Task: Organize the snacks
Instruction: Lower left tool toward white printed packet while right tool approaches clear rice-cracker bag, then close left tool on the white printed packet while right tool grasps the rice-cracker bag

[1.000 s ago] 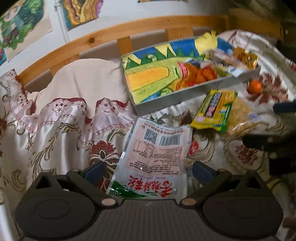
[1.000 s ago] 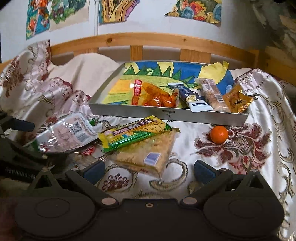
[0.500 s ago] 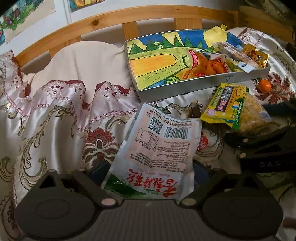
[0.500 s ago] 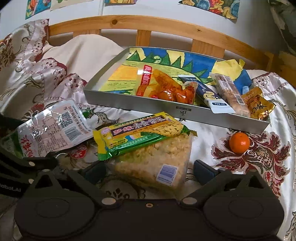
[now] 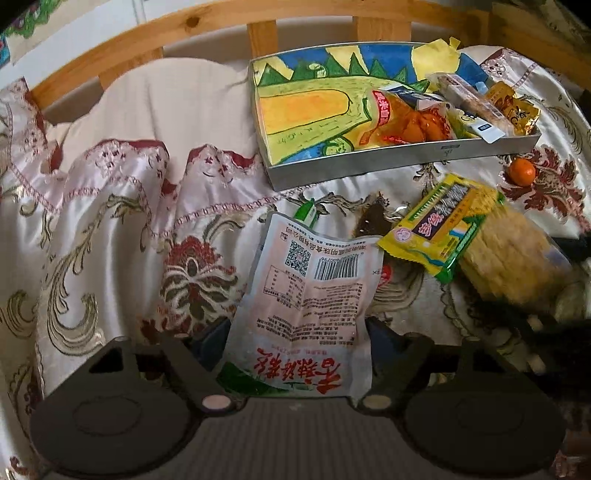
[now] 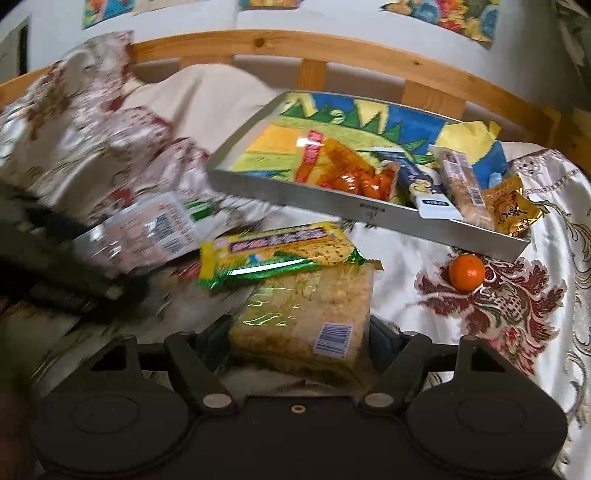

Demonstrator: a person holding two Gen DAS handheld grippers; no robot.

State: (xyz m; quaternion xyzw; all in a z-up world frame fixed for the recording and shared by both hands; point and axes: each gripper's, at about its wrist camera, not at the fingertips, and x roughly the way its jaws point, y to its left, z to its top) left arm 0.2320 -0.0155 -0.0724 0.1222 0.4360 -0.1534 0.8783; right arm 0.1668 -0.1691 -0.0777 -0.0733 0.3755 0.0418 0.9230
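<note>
A bed spread with a shiny embroidered cloth (image 5: pixel 110 229) fills the left wrist view, its wooden headboard (image 5: pixel 192 26) arching across the top of the frame. At upper right sits a grey tray (image 5: pixel 369 166) lined with a bright drawing, with several snack packets crowded into its right end. At bottom centre the left hand-held gripper (image 5: pixel 295 332) has its fingers set close against both side edges of a white printed packet (image 5: pixel 306 295); whether they press on it I cannot tell. To the right of centre a yellow-green bar (image 5: pixel 439 229) lies across a clear rice-cake pack (image 5: pixel 513 258), and a small orange (image 5: pixel 521 172) rests at the right edge, just below the tray.

In the right wrist view the tray (image 6: pixel 332 199) lies at upper centre and the orange (image 6: pixel 467 272) right of centre. The right hand-held gripper (image 6: pixel 299 338) straddles the near end of the rice-cake pack (image 6: pixel 306 317), fingers against its sides, grip uncertain. The yellow-green bar (image 6: pixel 277 254) overlaps that pack's far end. The white packet (image 6: pixel 147 232) shows blurred at mid left.
</note>
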